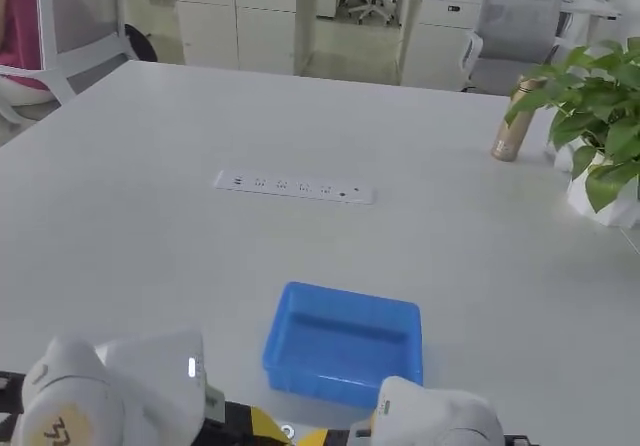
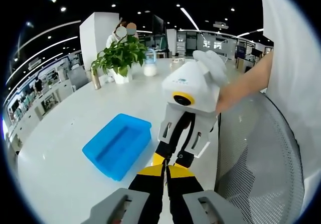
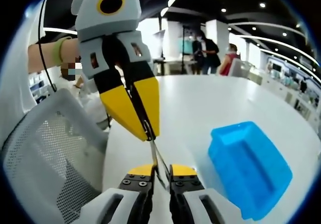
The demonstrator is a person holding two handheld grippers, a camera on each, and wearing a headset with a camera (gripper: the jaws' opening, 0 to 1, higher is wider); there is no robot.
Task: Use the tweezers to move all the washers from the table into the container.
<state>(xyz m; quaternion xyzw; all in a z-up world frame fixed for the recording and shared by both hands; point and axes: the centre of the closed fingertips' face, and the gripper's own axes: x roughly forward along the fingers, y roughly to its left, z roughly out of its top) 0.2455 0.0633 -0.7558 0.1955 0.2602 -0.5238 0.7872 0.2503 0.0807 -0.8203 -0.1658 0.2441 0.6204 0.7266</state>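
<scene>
A pair of thin metal tweezers [image 3: 156,156] is pinched from both ends above the white table's near edge. My right gripper [image 3: 160,171] is shut on one end. My left gripper [image 3: 148,129] comes down from the top of the right gripper view, its yellow jaws shut on the other end. In the left gripper view my left gripper [image 2: 165,171] meets the right gripper [image 2: 181,156] tip to tip. The blue container [image 1: 340,341] stands just beyond both grippers, nothing visible inside it. In the head view the left gripper [image 1: 258,423] and right gripper [image 1: 322,436] touch at the bottom edge.
A white power strip [image 1: 295,187] lies mid-table beyond the container. A gold bottle [image 1: 515,121] and a potted plant [image 1: 600,126] stand at the far right. Chairs ring the table [image 1: 150,216], and a mesh chair back [image 3: 50,158] is close behind the grippers.
</scene>
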